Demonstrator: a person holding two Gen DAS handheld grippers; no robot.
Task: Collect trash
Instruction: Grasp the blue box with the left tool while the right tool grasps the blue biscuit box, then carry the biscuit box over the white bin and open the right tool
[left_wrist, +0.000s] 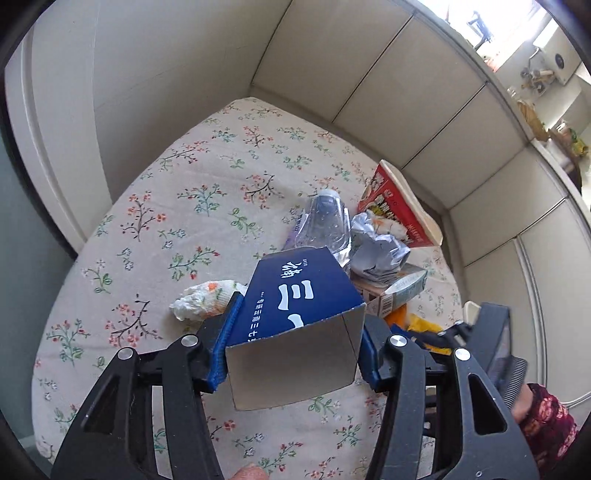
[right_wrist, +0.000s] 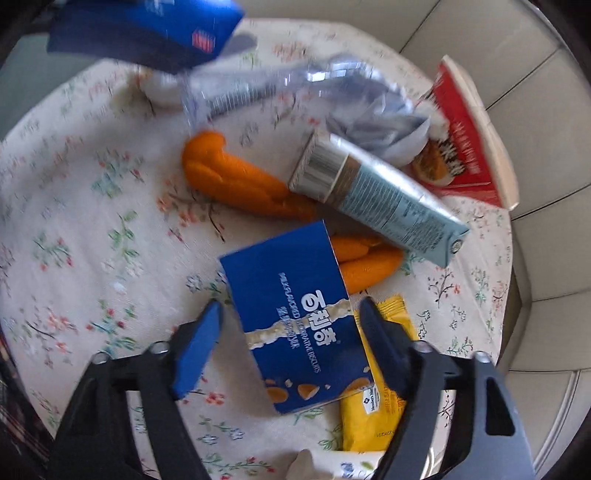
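The table (left_wrist: 155, 236), the largest thing here, wears a cream cloth sprigged with small flowers and stands against pale panelled walls (left_wrist: 369, 74). At one o'clock in the left wrist view lies the trash heap: a red instant-food box (left_wrist: 402, 206), a clear plastic bottle (left_wrist: 328, 221), crumpled grey paper (left_wrist: 376, 251) and a pale green carton (left_wrist: 402, 288). The left gripper (left_wrist: 295, 332) is clenched on an open-ended dark blue carton (left_wrist: 299, 306), lifted off the cloth at centre. A crumpled tissue (left_wrist: 207, 299) lies at nine o'clock. The right gripper (right_wrist: 291, 336) straddles a blue biscuit box (right_wrist: 306, 332); whether its pads press it I cannot tell. Orange peels (right_wrist: 236, 177) lie at twelve, a yellow packet (right_wrist: 373, 406) at five.
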